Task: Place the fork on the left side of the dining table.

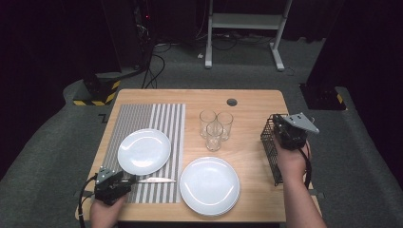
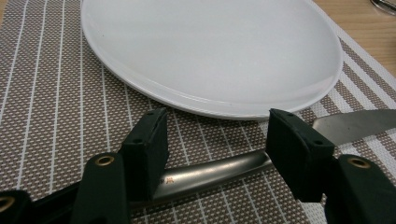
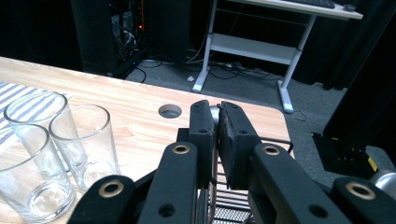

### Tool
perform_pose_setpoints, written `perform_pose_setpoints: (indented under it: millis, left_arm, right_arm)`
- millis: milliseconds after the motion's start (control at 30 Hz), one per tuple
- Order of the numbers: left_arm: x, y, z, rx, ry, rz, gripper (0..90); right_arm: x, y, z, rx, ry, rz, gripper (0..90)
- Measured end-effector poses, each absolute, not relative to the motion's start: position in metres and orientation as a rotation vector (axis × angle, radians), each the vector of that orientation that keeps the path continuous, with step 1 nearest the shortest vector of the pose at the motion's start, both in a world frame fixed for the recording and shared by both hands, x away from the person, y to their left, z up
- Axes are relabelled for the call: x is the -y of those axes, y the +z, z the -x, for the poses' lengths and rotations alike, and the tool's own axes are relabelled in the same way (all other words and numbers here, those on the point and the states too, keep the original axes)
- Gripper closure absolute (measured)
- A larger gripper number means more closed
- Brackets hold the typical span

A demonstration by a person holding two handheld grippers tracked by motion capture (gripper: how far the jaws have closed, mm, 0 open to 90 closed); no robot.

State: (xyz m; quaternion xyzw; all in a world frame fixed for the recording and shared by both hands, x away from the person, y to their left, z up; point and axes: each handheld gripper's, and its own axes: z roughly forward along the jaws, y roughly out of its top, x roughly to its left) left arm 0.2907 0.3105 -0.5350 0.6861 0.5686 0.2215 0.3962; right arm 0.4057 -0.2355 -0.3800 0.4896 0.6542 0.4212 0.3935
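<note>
Now knife [image 2: 219, 170] between open left tool [image 2: 219, 140]

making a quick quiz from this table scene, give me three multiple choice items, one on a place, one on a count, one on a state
1. Where does the knife lie?
A. On the striped placemat, just in front of the white plate
B. Inside the wire basket
C. Across the glasses

2. How many clear glasses stand on the table?
A. One
B. Three
C. Five

3. How do the fingers of the left gripper stand?
A. Shut tight on the plate's rim
B. Apart, either side of the knife's handle
C. Shut on a glass

Answers:
1. A, the high view shows the knife on the mat below that plate.
2. B, three glasses cluster at mid-table.
3. B, the left gripper view shows a wide gap with the handle running between the fingers.
</note>
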Motion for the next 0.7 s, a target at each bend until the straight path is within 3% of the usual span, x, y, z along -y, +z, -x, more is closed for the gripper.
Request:
perform_pose_setpoints:
  millis: [700]
  left_arm:
    - [-0.3108,-0.535,-0.2906,-1.441,0.559,-1.737,39.2]
  right_arm:
    - [0.237,-0.3811,-0.4052,-1.644,1.074,-1.245,86.4]
